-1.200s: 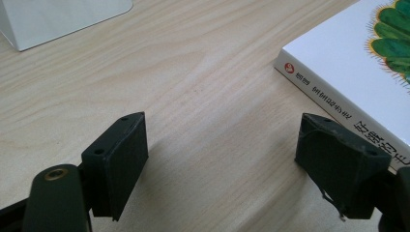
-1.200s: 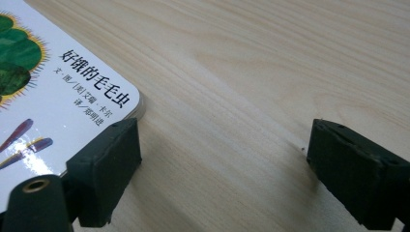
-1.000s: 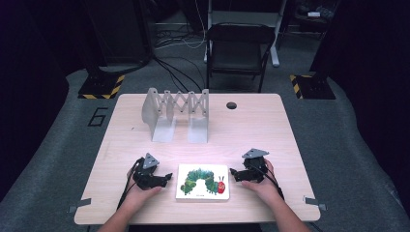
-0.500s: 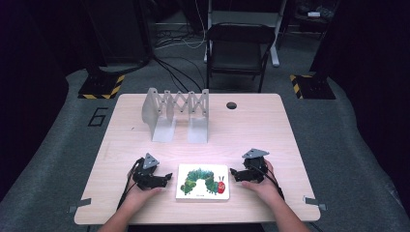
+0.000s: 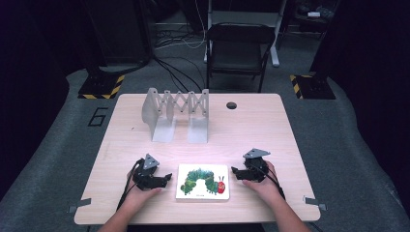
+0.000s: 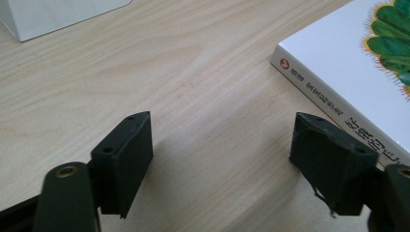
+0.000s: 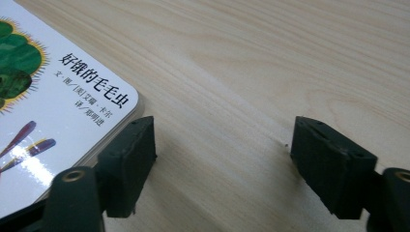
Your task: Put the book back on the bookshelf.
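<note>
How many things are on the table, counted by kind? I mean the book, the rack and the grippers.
Picture book: 1
Grey folding book rack: 1
Hand-held grippers: 2, the left gripper and the right gripper, both with jaws open beside the book
Total: 4

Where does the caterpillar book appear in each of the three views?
High view: the book lies flat at the near table edge, between the two grippers.
Left gripper view: its white spine and cover are at upper right.
Right gripper view: its rounded corner with printed title is at left.
Shared landmark: the green caterpillar picture.
</note>
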Demonstrator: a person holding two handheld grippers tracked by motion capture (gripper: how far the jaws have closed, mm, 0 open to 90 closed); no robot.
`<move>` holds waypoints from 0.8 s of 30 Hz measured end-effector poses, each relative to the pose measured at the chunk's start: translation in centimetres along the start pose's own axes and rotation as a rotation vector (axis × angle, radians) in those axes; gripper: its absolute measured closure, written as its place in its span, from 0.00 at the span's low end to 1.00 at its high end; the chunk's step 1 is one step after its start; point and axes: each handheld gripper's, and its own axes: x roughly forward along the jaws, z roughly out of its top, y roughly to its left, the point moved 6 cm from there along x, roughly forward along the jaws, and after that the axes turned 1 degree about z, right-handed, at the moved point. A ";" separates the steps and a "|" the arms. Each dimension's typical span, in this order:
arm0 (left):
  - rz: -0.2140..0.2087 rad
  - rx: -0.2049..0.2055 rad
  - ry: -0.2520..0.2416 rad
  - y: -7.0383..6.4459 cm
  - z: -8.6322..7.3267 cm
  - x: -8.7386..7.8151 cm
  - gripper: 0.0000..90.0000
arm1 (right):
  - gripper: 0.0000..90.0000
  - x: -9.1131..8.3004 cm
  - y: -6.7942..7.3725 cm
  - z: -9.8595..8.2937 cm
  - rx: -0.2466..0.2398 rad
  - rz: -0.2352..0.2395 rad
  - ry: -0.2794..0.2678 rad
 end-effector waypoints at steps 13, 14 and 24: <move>-0.066 -0.034 0.026 -0.1 0.3 -1.0 0.44 | 0.56 -1.2 0.8 0.7 0.026 0.023 0.063; -0.077 -0.033 0.015 -0.3 0.4 -1.3 0.44 | 0.56 -1.4 0.9 0.8 0.028 0.033 0.068; -0.110 -0.020 0.019 -1.2 0.4 -2.3 0.43 | 0.57 -1.8 1.9 1.0 0.032 0.053 0.109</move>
